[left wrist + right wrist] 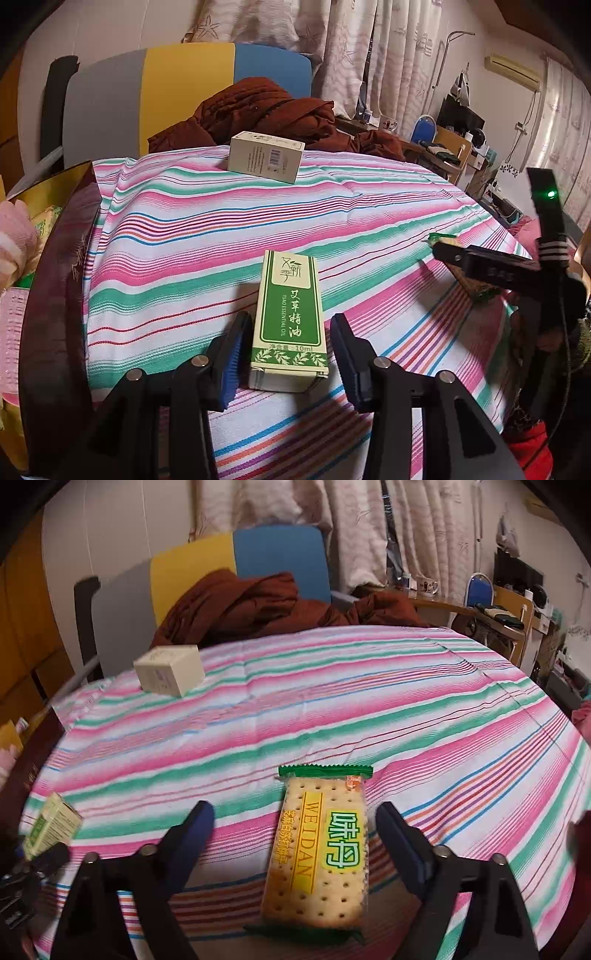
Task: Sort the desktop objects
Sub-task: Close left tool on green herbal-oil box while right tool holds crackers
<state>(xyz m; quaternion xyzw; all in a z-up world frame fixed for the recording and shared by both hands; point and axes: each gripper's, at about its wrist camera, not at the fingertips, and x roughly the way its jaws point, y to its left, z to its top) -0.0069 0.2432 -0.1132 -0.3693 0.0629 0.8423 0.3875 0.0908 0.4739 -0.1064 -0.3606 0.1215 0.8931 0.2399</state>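
A green essential-oil box (288, 321) lies lengthwise on the striped tablecloth (177, 229). My left gripper (290, 326) is open and straddles the box's near end, with a thin gap on each side. The same box (51, 827) shows at the lower left of the right wrist view. A WEIDAN cracker packet (321, 853) lies between the fingers of my right gripper (295, 812), which is open with wide gaps on both sides. In the left wrist view the right gripper's finger (484, 260) hides all but the packet's green edge (441, 236). A cream box (266, 157) (170, 674) rests at the far side.
A brown jacket (258, 110) is heaped beyond the table's far edge, against a chair with a grey, yellow and blue back (184, 85). A dark red carton (55, 280) holding pink items stands at the left edge. A cluttered desk (498, 616) sits far right.
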